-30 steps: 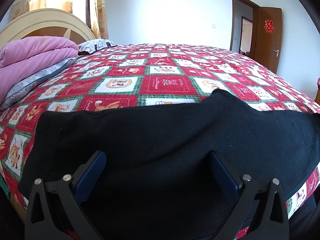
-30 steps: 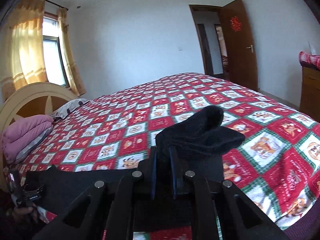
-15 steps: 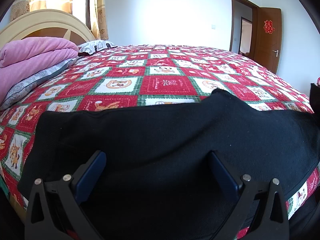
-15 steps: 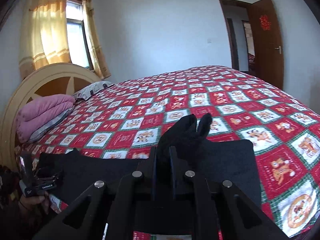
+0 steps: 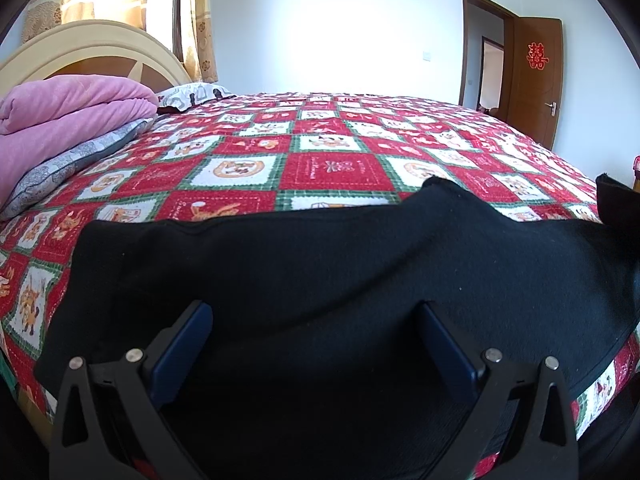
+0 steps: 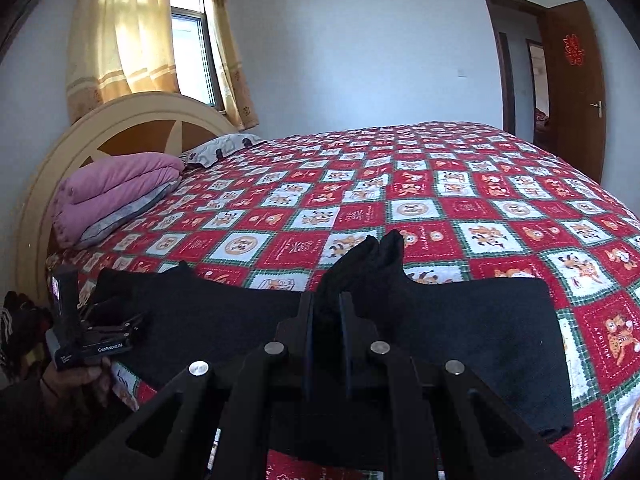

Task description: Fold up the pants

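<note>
Soft, limp black pants (image 6: 460, 320) sprawl across a checked bed (image 6: 440, 208) as the right gripper (image 6: 326, 312) pinches a bunched end, the left gripper (image 5: 312, 320) spread wide above the cloth.

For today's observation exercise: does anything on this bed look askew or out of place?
Only one thing: the black pants lie flat, except for a bunched peak of fabric pinched upright in the shut right gripper. That is mid-fold, not a fault. The left gripper is open over the cloth.
</note>
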Available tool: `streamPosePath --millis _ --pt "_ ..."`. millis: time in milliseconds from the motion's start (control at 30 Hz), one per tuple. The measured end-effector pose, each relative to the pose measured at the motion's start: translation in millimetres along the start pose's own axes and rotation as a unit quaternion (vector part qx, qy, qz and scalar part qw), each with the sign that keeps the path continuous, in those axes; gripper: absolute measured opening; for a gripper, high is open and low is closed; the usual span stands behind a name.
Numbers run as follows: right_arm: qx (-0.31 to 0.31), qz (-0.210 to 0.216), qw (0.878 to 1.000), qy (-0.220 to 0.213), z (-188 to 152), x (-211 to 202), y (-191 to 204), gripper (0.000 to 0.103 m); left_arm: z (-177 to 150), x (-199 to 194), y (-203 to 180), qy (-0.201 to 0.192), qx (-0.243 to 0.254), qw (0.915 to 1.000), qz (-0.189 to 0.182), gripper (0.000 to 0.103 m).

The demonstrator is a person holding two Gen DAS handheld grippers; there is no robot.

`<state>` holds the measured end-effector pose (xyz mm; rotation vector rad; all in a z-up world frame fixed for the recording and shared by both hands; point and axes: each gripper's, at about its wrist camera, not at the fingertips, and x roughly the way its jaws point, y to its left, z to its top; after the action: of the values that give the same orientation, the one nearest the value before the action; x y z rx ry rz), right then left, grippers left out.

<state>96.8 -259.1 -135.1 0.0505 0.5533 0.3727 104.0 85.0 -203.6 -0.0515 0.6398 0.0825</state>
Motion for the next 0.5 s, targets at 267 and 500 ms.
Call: streamPosePath --millis 267,500 --pt "-0.024 0.011 1.0 0.009 -6 10 21 0.011 -1 0 0 0.0 0.0 1.0 0.0 0.103" --pt "-0.041 0.016 0.999 0.012 -8 17 36 0.011 0 0 0 -0.001 0.0 1.0 0.0 0.103"
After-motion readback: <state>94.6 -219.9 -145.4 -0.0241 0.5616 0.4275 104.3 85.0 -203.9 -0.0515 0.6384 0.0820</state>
